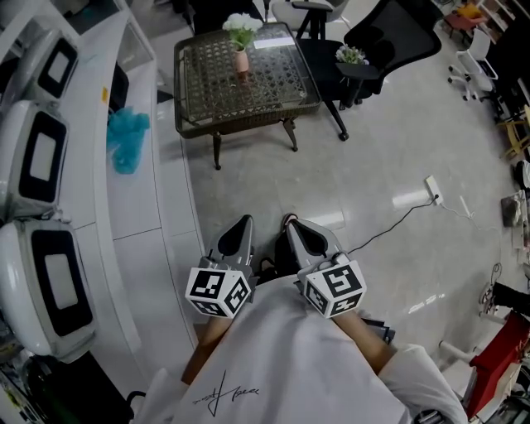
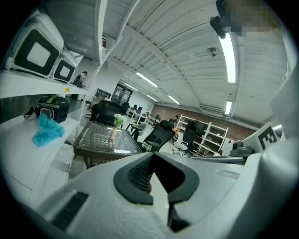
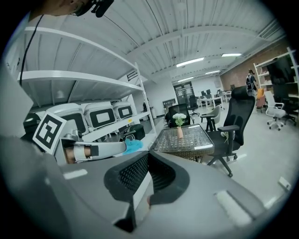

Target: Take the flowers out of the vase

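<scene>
The left gripper [image 1: 237, 234], a grey shell with black ribbed pads, had its jaws pressed together on nothing. The right gripper [image 1: 300, 234] beside it was likewise closed and empty. Well ahead of both, across a glossy floor [image 1: 373, 166], stood a wicker table [image 1: 248, 121] with a glass top. On it a slim pink vase [image 1: 241, 60] stood upright with white flowers [image 1: 242, 22] in it. Beyond the right gripper sat a black chair [image 1: 389, 37]. Out to the left, a crumpled teal cloth [image 1: 126, 139] lay on a white counter [image 1: 132, 207].
</scene>
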